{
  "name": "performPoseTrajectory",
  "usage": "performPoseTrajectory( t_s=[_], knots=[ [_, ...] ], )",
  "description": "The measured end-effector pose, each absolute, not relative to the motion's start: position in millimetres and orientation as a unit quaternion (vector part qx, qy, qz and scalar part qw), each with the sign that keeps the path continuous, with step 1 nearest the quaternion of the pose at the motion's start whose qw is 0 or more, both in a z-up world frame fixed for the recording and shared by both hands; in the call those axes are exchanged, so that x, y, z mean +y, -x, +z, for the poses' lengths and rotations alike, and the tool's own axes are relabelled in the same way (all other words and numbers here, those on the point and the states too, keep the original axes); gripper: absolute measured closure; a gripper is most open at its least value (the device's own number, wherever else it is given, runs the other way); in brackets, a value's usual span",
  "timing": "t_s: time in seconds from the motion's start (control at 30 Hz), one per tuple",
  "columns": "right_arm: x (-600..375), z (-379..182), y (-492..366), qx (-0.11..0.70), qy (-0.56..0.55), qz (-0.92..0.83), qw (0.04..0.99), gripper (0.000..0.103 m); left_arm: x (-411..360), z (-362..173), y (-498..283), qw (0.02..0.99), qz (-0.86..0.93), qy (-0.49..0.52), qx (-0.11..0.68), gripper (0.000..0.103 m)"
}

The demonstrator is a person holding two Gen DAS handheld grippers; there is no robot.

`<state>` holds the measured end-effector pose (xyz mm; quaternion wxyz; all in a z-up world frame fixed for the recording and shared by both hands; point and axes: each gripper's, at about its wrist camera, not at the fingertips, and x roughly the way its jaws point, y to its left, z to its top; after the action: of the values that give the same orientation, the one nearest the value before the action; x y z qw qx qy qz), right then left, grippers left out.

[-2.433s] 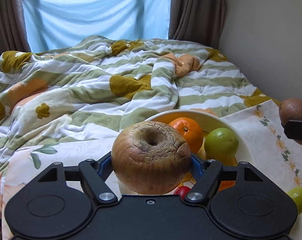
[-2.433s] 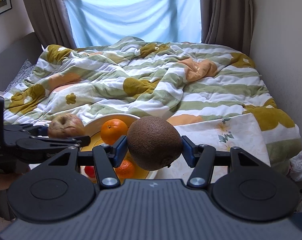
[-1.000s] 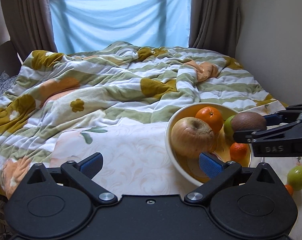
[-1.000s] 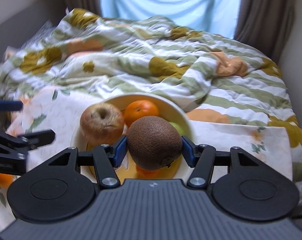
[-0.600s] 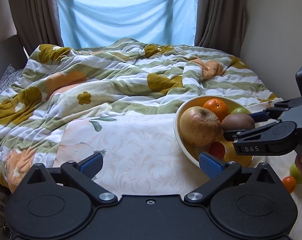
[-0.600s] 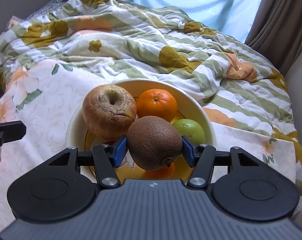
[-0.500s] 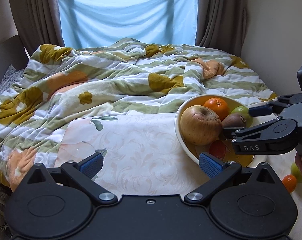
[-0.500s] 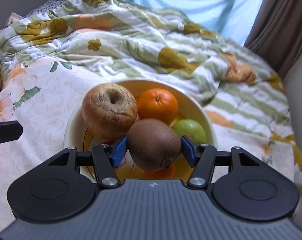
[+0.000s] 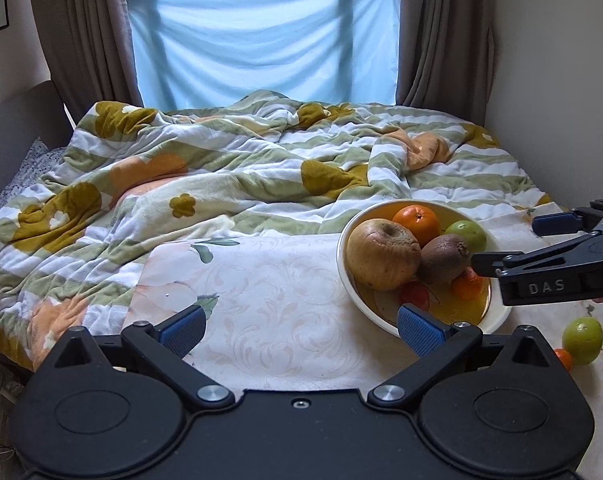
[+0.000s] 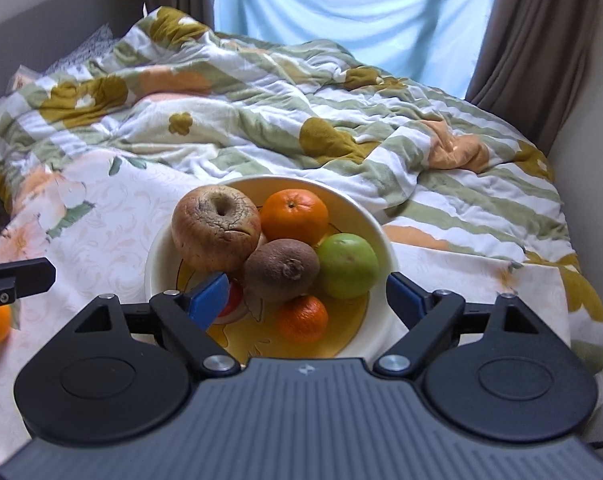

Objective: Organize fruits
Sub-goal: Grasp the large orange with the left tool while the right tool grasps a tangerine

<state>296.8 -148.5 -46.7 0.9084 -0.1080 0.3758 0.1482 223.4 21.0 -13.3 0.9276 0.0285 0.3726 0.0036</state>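
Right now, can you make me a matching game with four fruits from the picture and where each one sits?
Fruits:
1. wrinkled apple
2. kiwi
3. big orange
4. green fruit outside the bowl

Places:
A. far side of the bowl, nearest the blanket
B. on the tablecloth, to the right of the bowl
C. left side of the bowl
D. middle of the bowl, leaning on the apple

Pairs: 1-C, 2-D, 3-A, 4-B
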Motion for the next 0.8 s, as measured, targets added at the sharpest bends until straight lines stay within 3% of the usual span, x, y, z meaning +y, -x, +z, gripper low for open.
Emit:
performPoseTrajectory(
  t_s=[0.5, 0.8],
  knots=[
    [-212.0, 17.0, -214.3, 0.343, 0.052, 0.136, 0.928, 0.002, -1.7, 31.0, -146.9, 0.947, 0.035, -0.014, 0.320, 0.000],
    [-255.7, 24.5, -163.8, 0.346, 0.022, 0.115, 0.931, 0.002, -3.2, 37.9, -97.9, 0.954, 0.069, -0.018, 0.291, 0.000]
  ],
)
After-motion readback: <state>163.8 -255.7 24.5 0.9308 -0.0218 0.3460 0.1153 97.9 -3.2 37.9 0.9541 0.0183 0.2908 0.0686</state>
